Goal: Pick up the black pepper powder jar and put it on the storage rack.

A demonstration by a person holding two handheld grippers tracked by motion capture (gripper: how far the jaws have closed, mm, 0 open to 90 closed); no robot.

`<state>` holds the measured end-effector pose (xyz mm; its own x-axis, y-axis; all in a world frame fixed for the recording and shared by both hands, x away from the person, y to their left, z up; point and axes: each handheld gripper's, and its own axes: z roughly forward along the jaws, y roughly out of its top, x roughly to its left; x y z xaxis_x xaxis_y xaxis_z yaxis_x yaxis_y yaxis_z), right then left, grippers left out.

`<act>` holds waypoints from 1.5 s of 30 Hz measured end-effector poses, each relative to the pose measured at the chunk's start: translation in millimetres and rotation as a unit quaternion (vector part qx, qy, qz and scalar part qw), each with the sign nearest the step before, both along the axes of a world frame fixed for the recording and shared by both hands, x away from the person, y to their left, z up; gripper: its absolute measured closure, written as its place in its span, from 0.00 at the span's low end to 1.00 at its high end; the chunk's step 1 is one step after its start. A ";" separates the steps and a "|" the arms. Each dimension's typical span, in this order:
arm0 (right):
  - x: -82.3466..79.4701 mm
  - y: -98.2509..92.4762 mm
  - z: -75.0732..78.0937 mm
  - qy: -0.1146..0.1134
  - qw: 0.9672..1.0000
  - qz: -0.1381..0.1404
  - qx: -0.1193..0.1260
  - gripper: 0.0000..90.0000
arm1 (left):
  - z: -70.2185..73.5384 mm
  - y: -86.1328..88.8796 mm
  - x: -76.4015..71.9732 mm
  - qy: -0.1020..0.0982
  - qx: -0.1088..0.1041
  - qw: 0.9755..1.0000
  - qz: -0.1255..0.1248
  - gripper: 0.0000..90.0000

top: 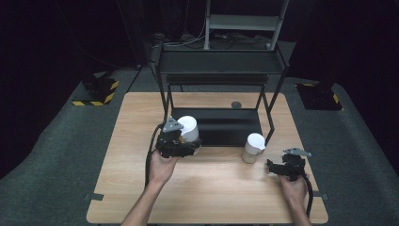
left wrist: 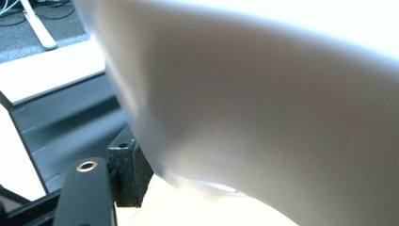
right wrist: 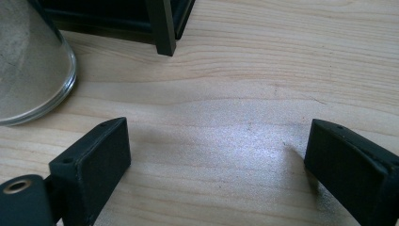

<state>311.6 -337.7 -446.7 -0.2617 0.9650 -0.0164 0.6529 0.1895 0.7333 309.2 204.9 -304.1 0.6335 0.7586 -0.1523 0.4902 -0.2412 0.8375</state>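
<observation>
Left hand-held gripper (top: 188,147) pinching white-lidded jar (top: 189,128); second jar (top: 253,148), pale contents, right. Right hand-held gripper (right wrist: 214,165) spread. Wooden table (top: 211,193), black rack (top: 221,70) far.

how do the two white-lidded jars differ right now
The left jar sits between the left tongs, near the black rack; the right jar stands free on the table, apart from the open right tongs. Both have white lids.
</observation>
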 end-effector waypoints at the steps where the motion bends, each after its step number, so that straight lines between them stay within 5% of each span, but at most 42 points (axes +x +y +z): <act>1: 0.0 0.0 0.0 0.000 1.000 0.000 0.000 0.08 | 3.5 0.1 1.8 0.001 0.000 1.000 -0.002 0.34; 13: 0.0 0.1 0.0 0.000 1.000 0.000 0.000 0.08 | 47.9 -0.3 24.9 0.005 -0.004 1.000 0.000 0.34; 31: 0.0 -0.1 0.0 0.000 1.000 0.000 0.000 0.08 | 124.5 -15.8 47.9 -0.016 0.021 1.000 0.000 0.34; 45: 0.1 0.0 0.1 0.001 1.000 0.000 0.000 0.08 | 177.3 -30.6 72.0 -0.008 0.036 0.999 0.012 0.34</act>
